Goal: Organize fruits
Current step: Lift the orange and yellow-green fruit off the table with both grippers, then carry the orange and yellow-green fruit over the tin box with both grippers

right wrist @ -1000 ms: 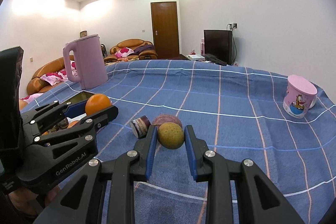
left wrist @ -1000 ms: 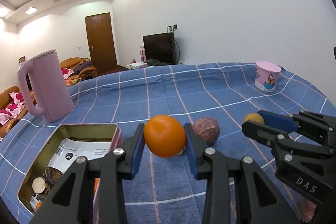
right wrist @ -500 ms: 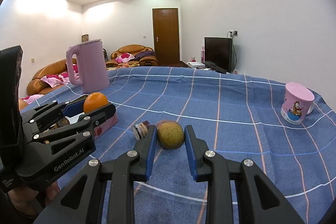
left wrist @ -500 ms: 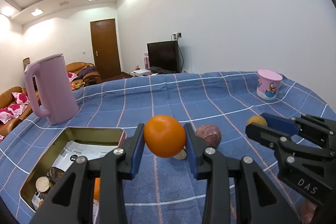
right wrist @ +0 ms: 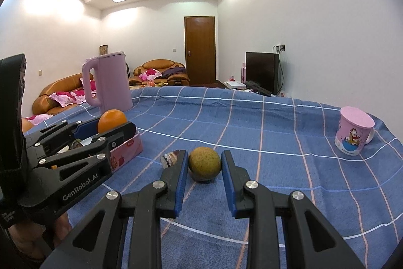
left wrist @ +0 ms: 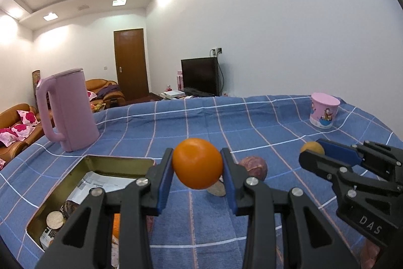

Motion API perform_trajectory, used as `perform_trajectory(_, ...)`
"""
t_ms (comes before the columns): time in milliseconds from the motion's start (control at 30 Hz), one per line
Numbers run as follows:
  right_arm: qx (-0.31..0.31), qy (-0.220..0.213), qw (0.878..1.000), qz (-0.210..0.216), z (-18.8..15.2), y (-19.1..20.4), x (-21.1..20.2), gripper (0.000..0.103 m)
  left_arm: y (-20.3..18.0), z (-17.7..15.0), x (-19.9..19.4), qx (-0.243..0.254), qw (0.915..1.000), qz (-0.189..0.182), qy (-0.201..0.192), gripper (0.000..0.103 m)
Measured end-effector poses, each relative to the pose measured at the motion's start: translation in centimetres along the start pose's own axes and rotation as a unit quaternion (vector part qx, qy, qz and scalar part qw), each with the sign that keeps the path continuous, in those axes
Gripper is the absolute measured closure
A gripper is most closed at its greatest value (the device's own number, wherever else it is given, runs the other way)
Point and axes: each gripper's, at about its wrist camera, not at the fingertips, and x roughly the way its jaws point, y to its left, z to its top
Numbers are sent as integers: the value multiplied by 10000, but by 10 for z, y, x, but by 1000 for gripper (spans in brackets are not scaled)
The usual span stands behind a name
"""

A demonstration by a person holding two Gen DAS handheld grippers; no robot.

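The orange (left wrist: 197, 163) is round, with no long axis or pointing end to tell; it is clamped between the blue pads of the left hand-held gripper (left wrist: 197, 169), lifted clear of the blue checked cloth on the counter (left wrist: 252, 122), just right of the open tin (left wrist: 118, 163). The right hand-held gripper (right wrist: 204, 169) grips a yellow-green fruit (right wrist: 204, 164). A purple fruit (left wrist: 253, 167) lies between them. Since a second ago, both views have tilted up slightly; grips unchanged. Open cloth stretches ahead to the pink cup (right wrist: 354, 134) and kettle (left wrist: 66, 110).
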Motion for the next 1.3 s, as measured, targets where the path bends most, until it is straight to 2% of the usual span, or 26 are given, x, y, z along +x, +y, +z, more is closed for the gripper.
perform_trajectory(400, -85, -223, 9997, -16, 0, 3, -9, 74, 0, 0, -9, 23, 9997, 161, -206, 65)
perform_trajectory(800, -132, -238, 9996, -5, 1, 3, -11, 74, -1, 0, -9, 29, 9995, 261, -200, 65)
perform_trajectory(1100, -206, -59, 9997, 104, 4, 8, -1, 74, 8, -2, -7, -11, 9994, 351, 29, 65)
perform_trajectory(1300, -256, 57, 9993, 253, 9, 17, 12, 74, 29, -4, -6, -142, 9984, 501, 205, 65)
